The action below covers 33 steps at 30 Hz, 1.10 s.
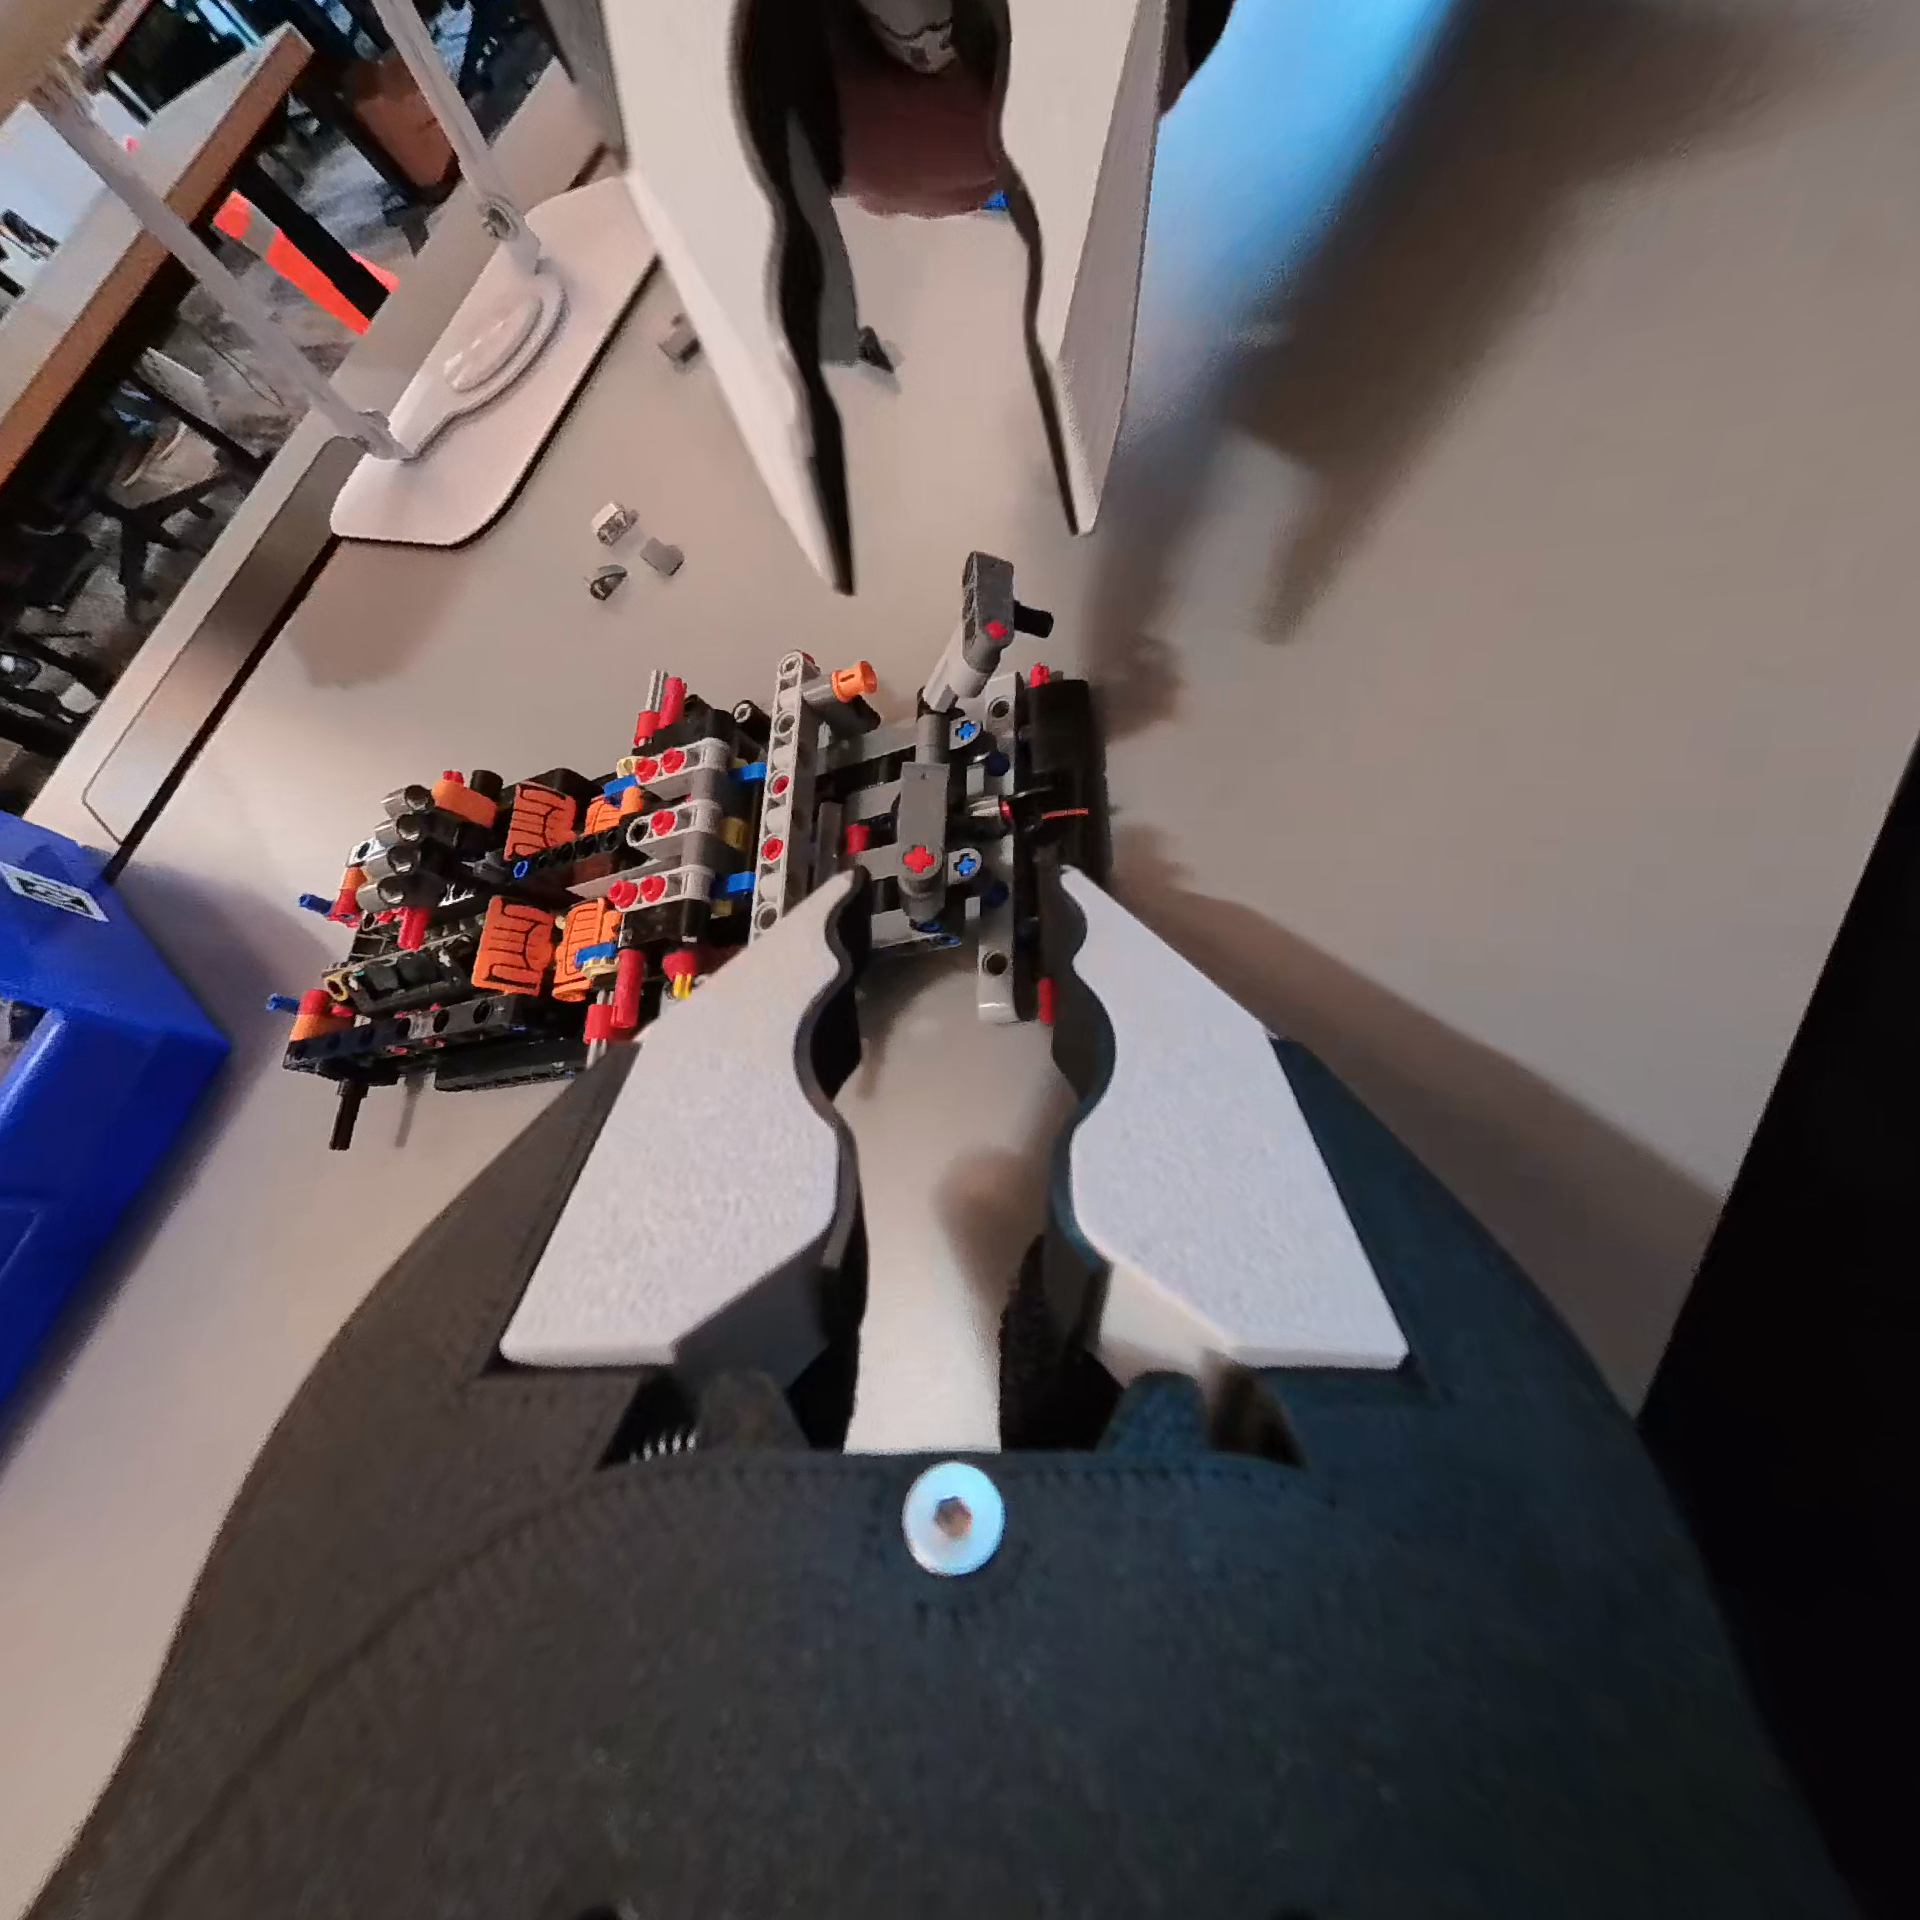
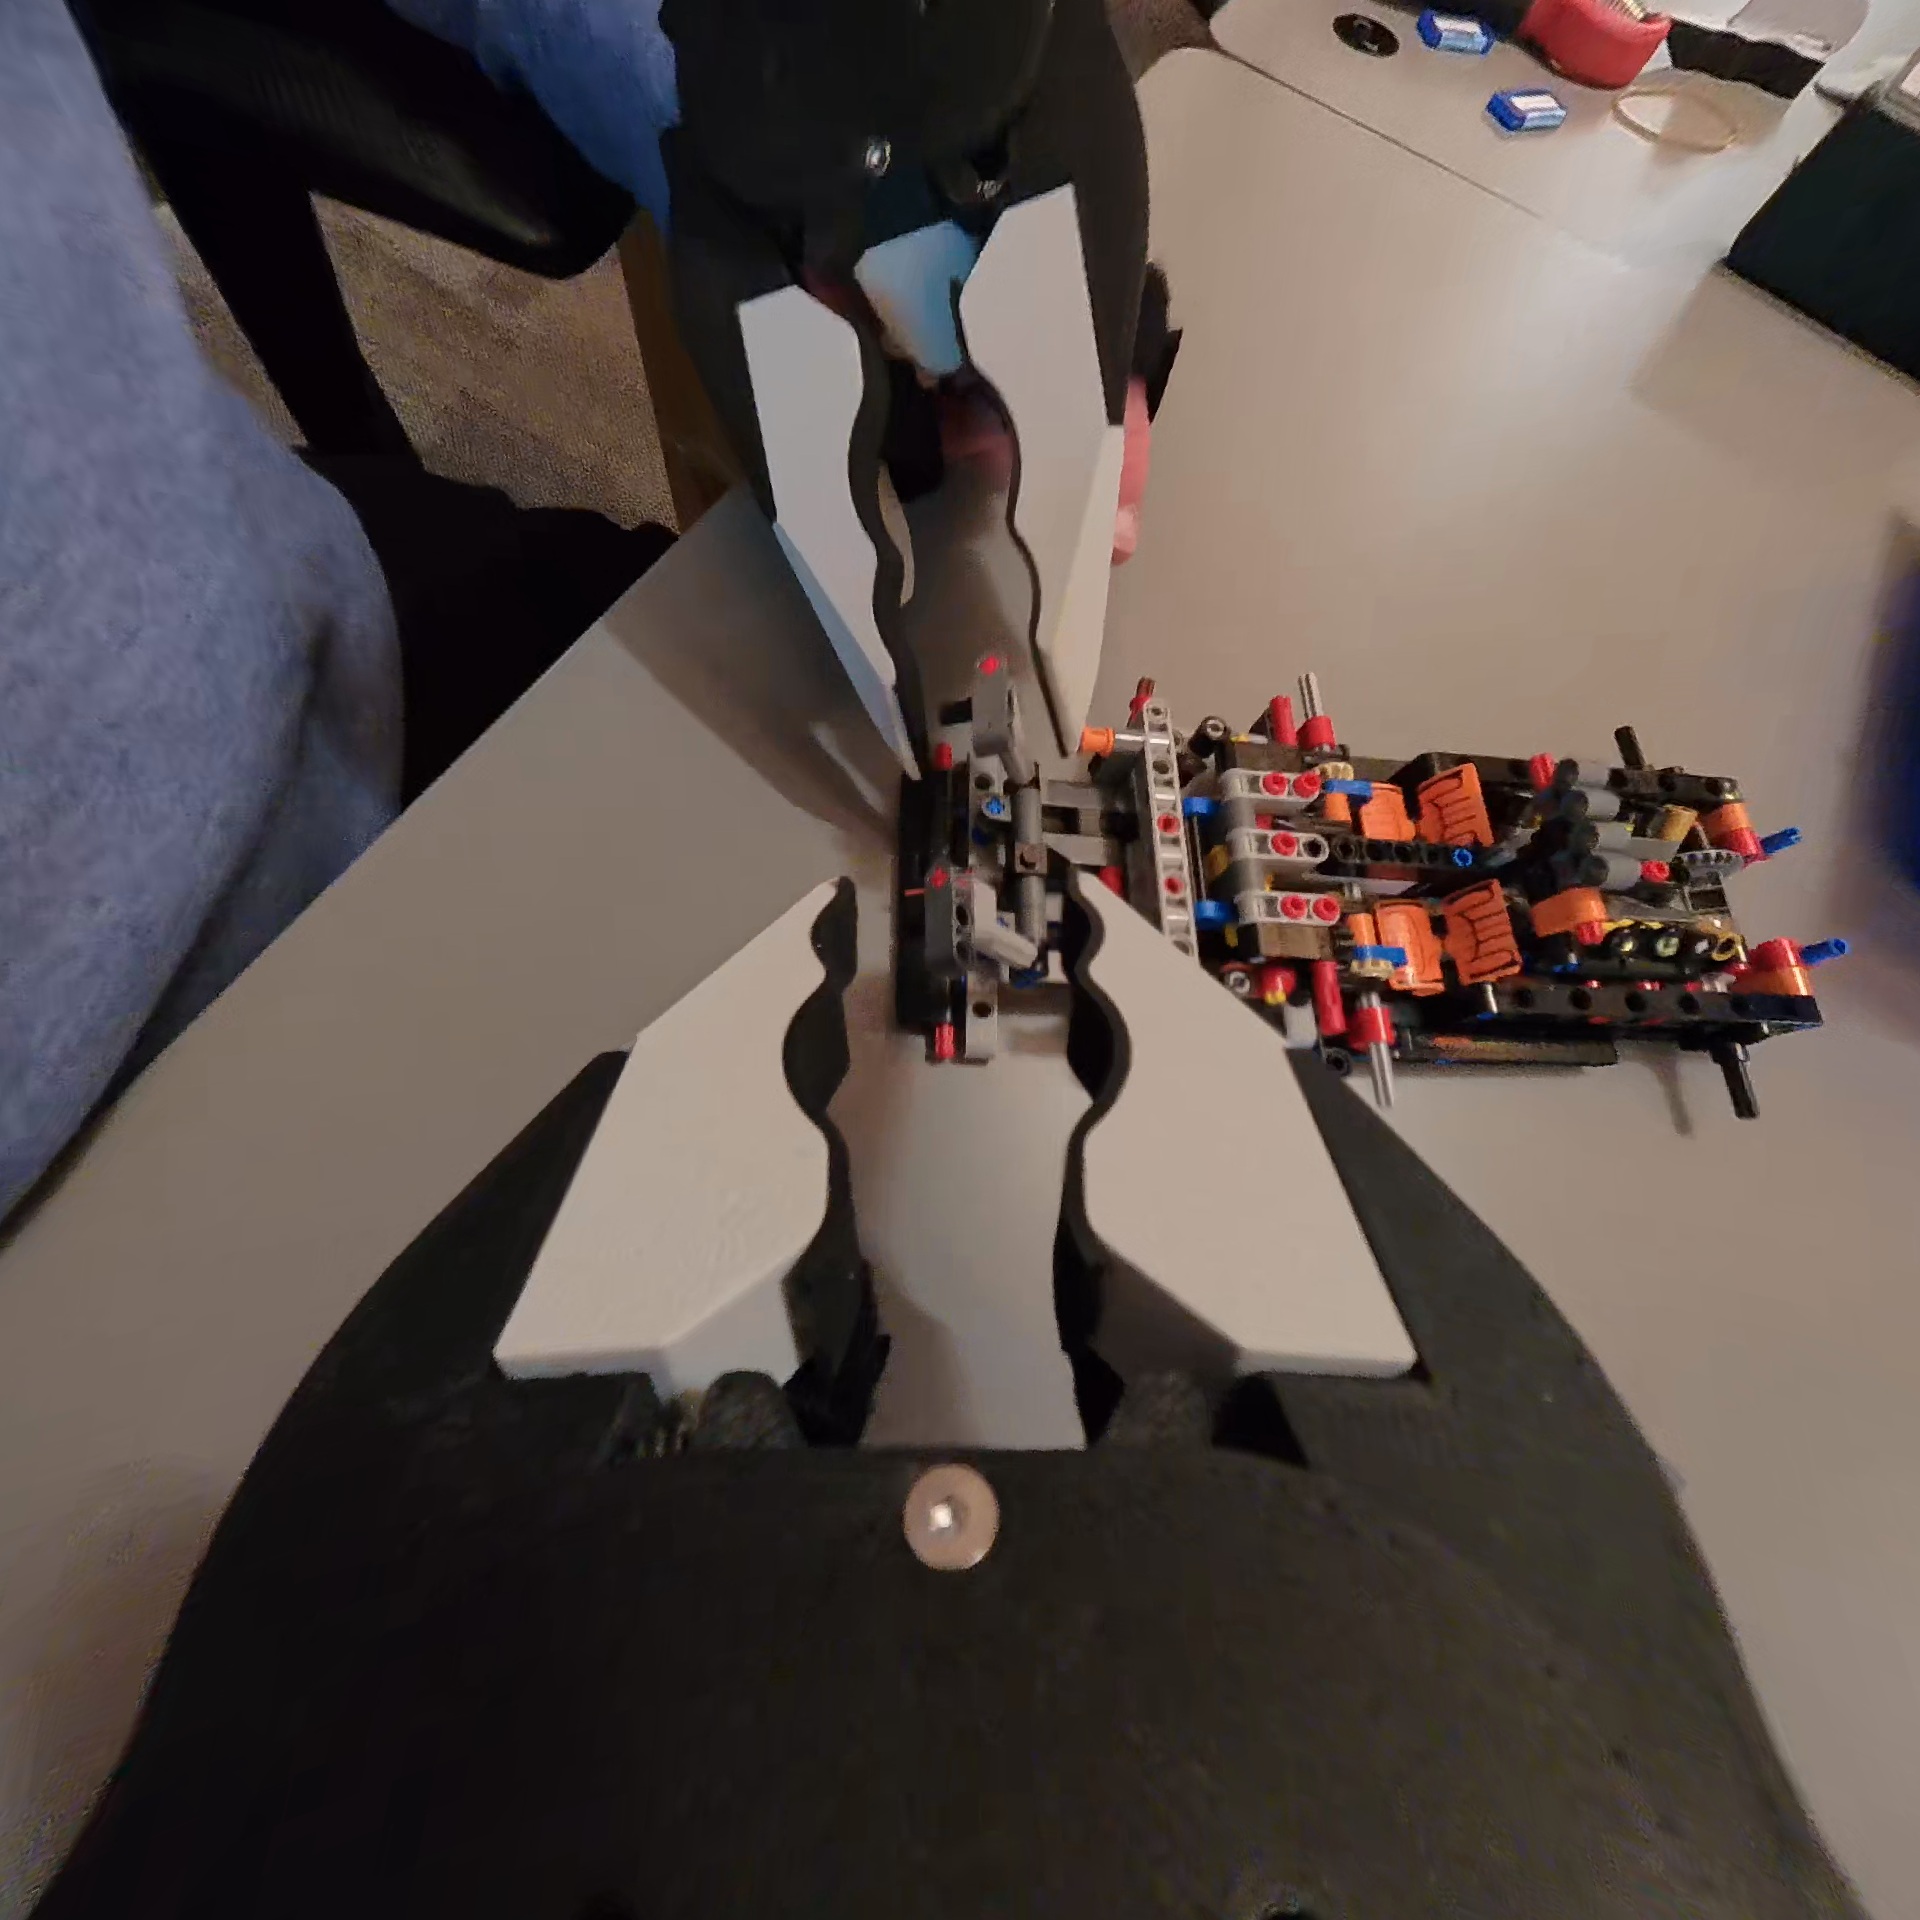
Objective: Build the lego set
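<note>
Pale table (image 1: 1455, 831), lego model (image 1: 665, 883) lying on it near the edge, left gripper (image 1: 961, 883) wide apart around its grey end, right gripper (image 2: 961, 894) likewise wide opposite, contact unclear, blue bin (image 1: 94, 1039) cut off, small loose grey pieces (image 1: 634, 545) blurred.

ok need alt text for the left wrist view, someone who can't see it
Both grippers, open, close in from opposite sides on the grey end of a partly built lego model on a pale table: the left gripper from below, the right gripper from above. A few loose grey pieces lie beyond the model, a blue bin at left.
</note>
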Tool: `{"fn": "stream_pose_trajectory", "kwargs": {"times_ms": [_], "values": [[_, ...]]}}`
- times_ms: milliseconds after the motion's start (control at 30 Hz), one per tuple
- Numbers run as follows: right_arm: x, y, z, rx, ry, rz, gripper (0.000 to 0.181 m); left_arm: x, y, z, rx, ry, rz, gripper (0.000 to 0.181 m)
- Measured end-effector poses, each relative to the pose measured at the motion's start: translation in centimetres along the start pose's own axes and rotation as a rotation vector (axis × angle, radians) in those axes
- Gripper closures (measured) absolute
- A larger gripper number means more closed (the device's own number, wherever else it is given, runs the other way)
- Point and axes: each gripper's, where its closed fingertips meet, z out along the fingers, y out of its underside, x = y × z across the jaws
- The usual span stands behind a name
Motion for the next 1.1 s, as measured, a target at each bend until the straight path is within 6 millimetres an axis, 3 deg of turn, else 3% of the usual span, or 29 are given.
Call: {"fn": "stream_pose_trajectory", "kwargs": {"times_ms": [267, 733, 1100], "values": [[0.8, 1.1, 2.3, -0.164, 0.050, 0.033, 0.149, 0.3, 0.3, 0.6, -0.017, 0.012, 0.019, 0.153], [1.0, -0.3, 2.5, -0.278, 0.050, 0.179, 0.169, 0.0, 1.1, 1.1, -0.047, 0.035, 0.022, 0.155], [2.0, 1.6, 3.5, -0.490, -0.030, 0.191, 0.181, -0.1, 1.0, 1.2, -0.041, 0.051, 0.013, 0.160]]}}
